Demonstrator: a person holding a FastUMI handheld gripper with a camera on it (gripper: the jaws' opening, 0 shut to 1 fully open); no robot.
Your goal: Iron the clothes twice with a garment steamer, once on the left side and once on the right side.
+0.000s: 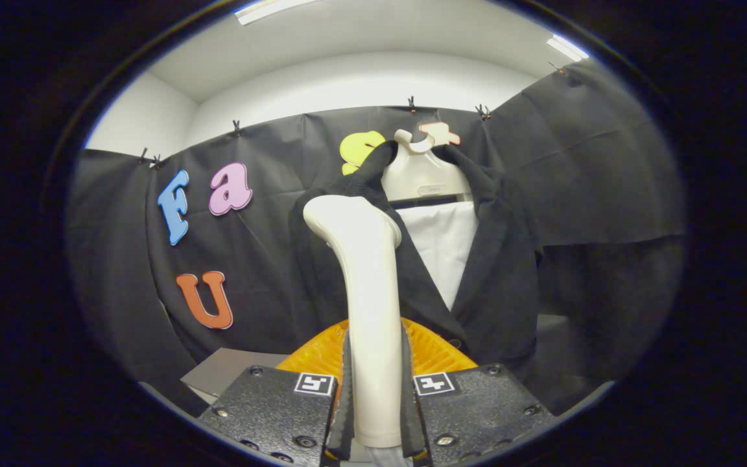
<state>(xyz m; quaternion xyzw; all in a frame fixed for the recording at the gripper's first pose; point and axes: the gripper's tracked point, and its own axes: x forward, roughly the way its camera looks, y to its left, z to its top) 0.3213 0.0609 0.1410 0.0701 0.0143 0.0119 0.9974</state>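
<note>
- Garment steamer (367,285) stands upright between the gripper (377,415) jaws, which pinch its smooth cream handle from both sides; the handle curves and widens into a rounded head at the top.
- Steamer head sits against the left shoulder and collar of the dark jacket (497,272), touching or nearly touching the cloth; the view does not settle which.
- Jacket hangs open on a pale plastic hanger form (422,175), with a white panel (448,250) showing between its lapels, just right of the steamer.
- Jacket cloth looks matte and slightly fuzzy, with soft folds; the steamer shell is hard and glossy, so it offers the ribbed black finger pads (346,395) little bite.
- Risk, as I judge it: the slick handle could twist or slide within the jaws when the head drags down the fabric, pulling the stroke off line.
- Second risk: pressing too hard could swing the loosely hung jacket on its hanger, or bunch the lapel under the head rather than smoothing it.
- Orange ribbed part (435,353) of the tool sits behind the steamer handle, near the fingers.
</note>
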